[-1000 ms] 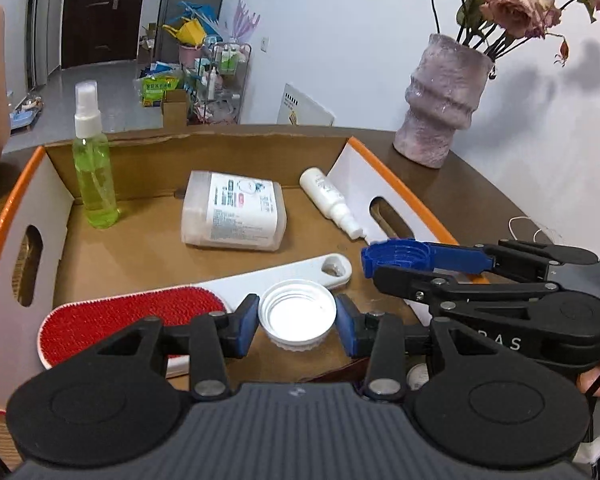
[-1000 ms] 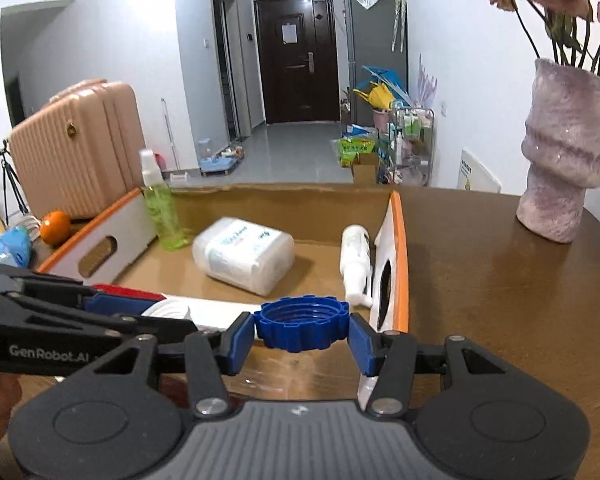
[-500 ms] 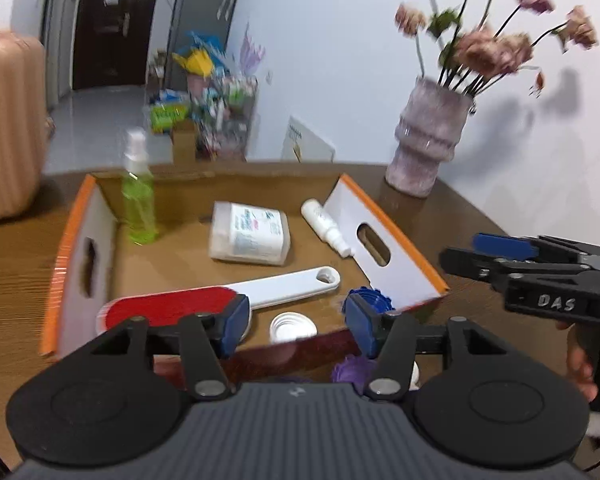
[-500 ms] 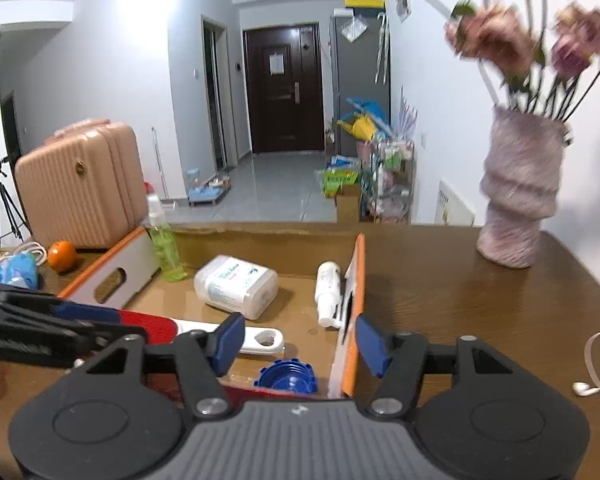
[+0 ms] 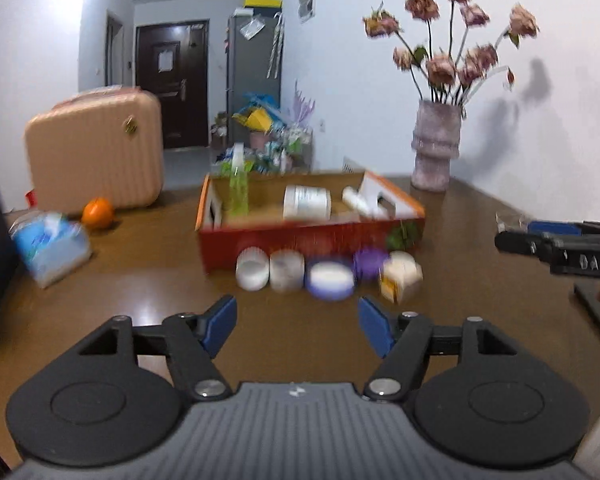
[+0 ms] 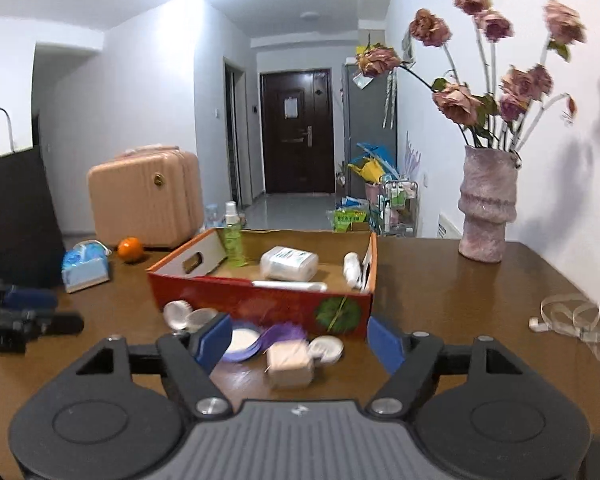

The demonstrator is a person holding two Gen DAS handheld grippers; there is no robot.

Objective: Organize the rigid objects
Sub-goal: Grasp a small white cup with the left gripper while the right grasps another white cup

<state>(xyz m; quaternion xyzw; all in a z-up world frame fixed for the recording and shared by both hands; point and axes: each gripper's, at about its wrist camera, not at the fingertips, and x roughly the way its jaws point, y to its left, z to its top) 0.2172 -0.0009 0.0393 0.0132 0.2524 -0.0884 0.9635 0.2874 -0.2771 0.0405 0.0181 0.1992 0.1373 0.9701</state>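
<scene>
A cardboard box (image 5: 300,240) (image 6: 260,300) with a red front stands on the brown table. Inside it are a green spray bottle (image 5: 238,188) (image 6: 232,236), a white tub (image 5: 306,202) (image 6: 288,264) and a small white bottle (image 5: 358,200) (image 6: 352,268). Before the box lie white lids (image 5: 252,270) (image 6: 178,314), a purple-rimmed lid (image 5: 330,280) (image 6: 242,340) and a beige box (image 5: 400,276) (image 6: 290,364). My left gripper (image 5: 297,324) is well short of that row, jaws opening and empty. My right gripper (image 6: 299,343) hangs near the beige box, jaws opening, pads touching nothing.
A vase of dried roses (image 5: 436,156) (image 6: 486,216) stands at the table's back right. At the left are a pink suitcase (image 5: 96,152), an orange (image 5: 97,213), a blue tissue pack (image 5: 50,244) and a black bag (image 6: 12,216). A white cable (image 6: 572,316) lies at the right.
The left gripper let go of a white lid and the right of a blue ring lid, both into the box. Both opened and drew far back from the box.
</scene>
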